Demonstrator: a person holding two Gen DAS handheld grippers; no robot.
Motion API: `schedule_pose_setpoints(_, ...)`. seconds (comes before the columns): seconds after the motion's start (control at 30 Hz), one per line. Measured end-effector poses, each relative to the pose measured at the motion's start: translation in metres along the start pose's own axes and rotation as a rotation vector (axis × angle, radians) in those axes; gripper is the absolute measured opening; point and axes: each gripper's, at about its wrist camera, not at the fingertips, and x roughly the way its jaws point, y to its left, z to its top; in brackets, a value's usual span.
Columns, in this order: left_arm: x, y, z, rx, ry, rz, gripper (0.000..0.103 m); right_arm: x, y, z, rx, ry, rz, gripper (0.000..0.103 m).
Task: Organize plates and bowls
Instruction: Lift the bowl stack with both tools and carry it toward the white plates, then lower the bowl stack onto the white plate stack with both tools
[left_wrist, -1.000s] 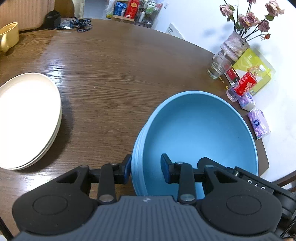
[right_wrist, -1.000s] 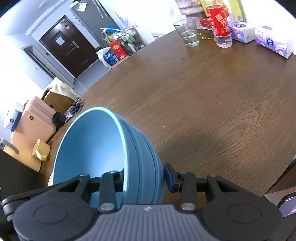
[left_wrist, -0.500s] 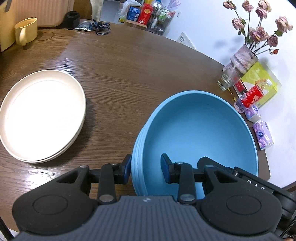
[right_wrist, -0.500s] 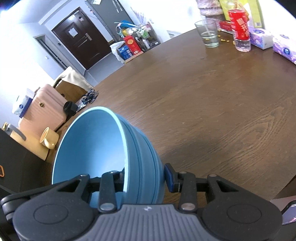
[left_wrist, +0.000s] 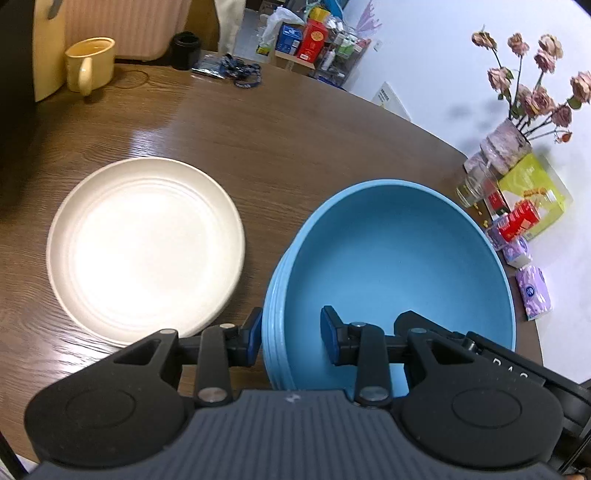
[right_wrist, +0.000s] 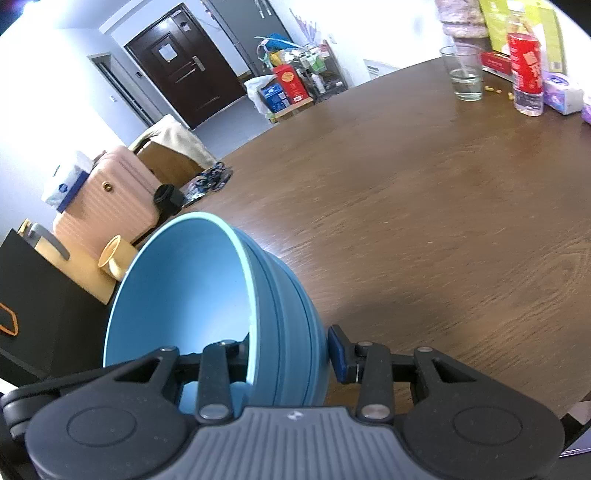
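Each pinching opposite rims, the left gripper (left_wrist: 291, 334) and right gripper (right_wrist: 290, 350) carry nested round blue plastic bowls (left_wrist: 388, 280); uneven hand motion could tilt them onto the brown wooden counter (left_wrist: 295, 147).

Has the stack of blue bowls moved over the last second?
Yes. The stack of blue bowls, gripped by both claws, has been carried toward the cream plates, away from the drinking glass.

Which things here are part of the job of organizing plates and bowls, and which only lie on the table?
Part of the job:
- stack of blue bowls, held by both grippers
- cream plates

Only lying about:
- yellow mug
- drinking glass
- red-labelled bottle
- tissue packs
- vase of flowers
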Motion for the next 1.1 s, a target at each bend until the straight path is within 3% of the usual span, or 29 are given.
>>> schedule_pose_setpoints(0.37, -0.016, 0.042, 0.015, -0.033, -0.014, 0.012, 0.033, 0.012, 0.049, -0.010, -0.033, 0.014, 0.014, 0.036)
schedule_pose_setpoints(1.1, -0.017, 0.109, 0.049, -0.081, -0.012, 0.036, 0.033, 0.050, 0.112, -0.016, -0.067, 0.058, 0.022, 0.036)
